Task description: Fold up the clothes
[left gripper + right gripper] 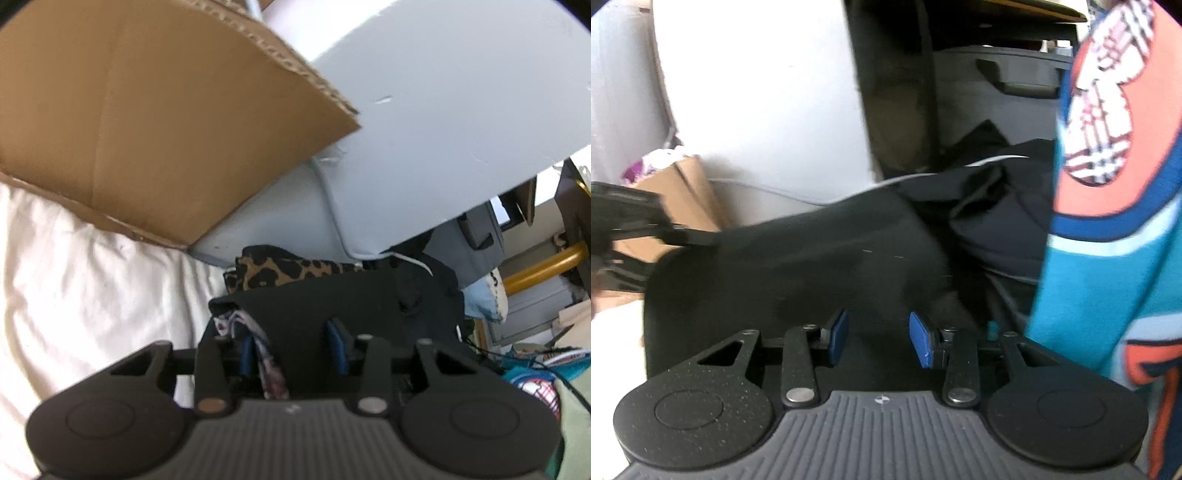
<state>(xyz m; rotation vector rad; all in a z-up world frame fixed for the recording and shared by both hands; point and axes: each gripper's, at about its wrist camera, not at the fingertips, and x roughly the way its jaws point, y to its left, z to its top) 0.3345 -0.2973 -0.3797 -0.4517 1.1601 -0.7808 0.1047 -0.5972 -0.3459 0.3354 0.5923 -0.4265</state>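
A black garment (332,295) fills the space between the blue pads of my left gripper (291,350), which is shut on a bunched edge of it; a white and purple patterned lining (266,354) shows by the left pad. In the right wrist view the same black garment (794,266) spreads out ahead, and my right gripper (879,338) is shut on its near edge, with cloth filling the gap between the pads. My left gripper (646,221) shows at the left of that view, its tip at the garment's far corner. The garment spans between the two grippers.
A leopard-print garment (288,269) lies just beyond the black one. A cardboard box (147,110) and a pale grey bin (406,110) stand behind, on a white bedsheet (74,277). A teal and orange cloth (1108,221) hangs close on the right, beside a dark heap (1004,206).
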